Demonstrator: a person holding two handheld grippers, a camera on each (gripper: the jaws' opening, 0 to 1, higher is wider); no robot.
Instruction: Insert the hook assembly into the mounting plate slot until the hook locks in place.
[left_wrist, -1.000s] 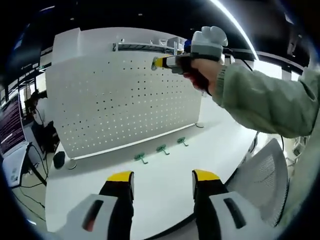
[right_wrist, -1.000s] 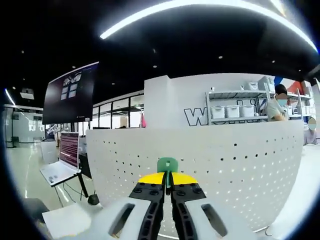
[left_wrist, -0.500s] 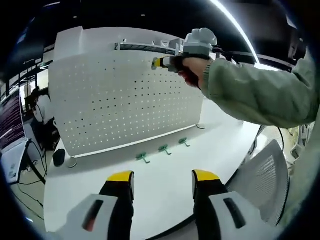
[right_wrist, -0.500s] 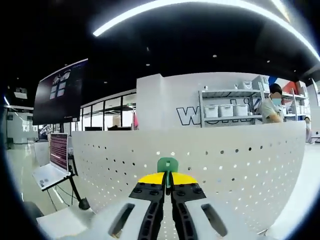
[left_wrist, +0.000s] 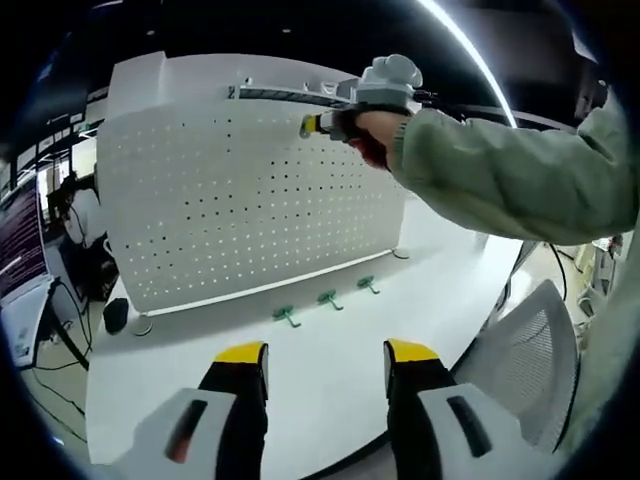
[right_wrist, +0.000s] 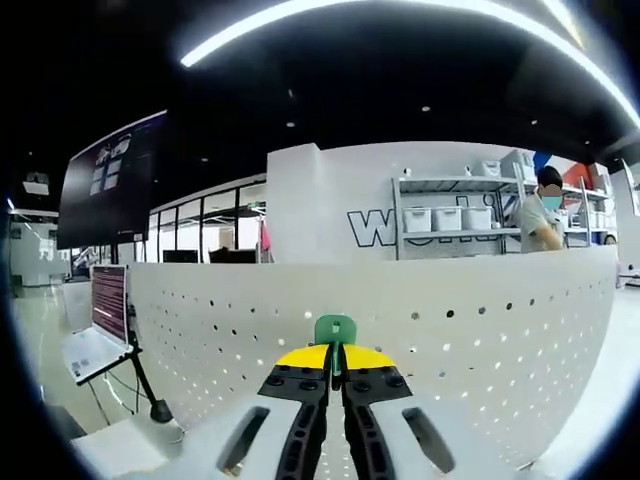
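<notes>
A white perforated mounting plate (left_wrist: 250, 200) stands upright on the white table (left_wrist: 330, 360). My right gripper (right_wrist: 335, 352) is shut on a green hook (right_wrist: 335, 330) and holds it close to the plate's top rows of holes (right_wrist: 420, 320). In the left gripper view that right gripper (left_wrist: 312, 124) sits at the plate's upper right, held by a hand in a green sleeve (left_wrist: 500, 180). Three green hooks (left_wrist: 285, 316) (left_wrist: 326, 298) (left_wrist: 366, 284) lie on the table at the plate's foot. My left gripper (left_wrist: 325, 358) hangs open over the table's near part, holding nothing.
A mesh-backed chair (left_wrist: 530, 360) stands at the table's right edge. A laptop (right_wrist: 95, 335) on a stand sits to the left beyond the plate. Shelves with white bins (right_wrist: 450, 220) and a person (right_wrist: 540, 215) are in the background.
The right gripper with the hook has crept slightly left and closer along the plate's top. The left gripper has stayed still and open.
</notes>
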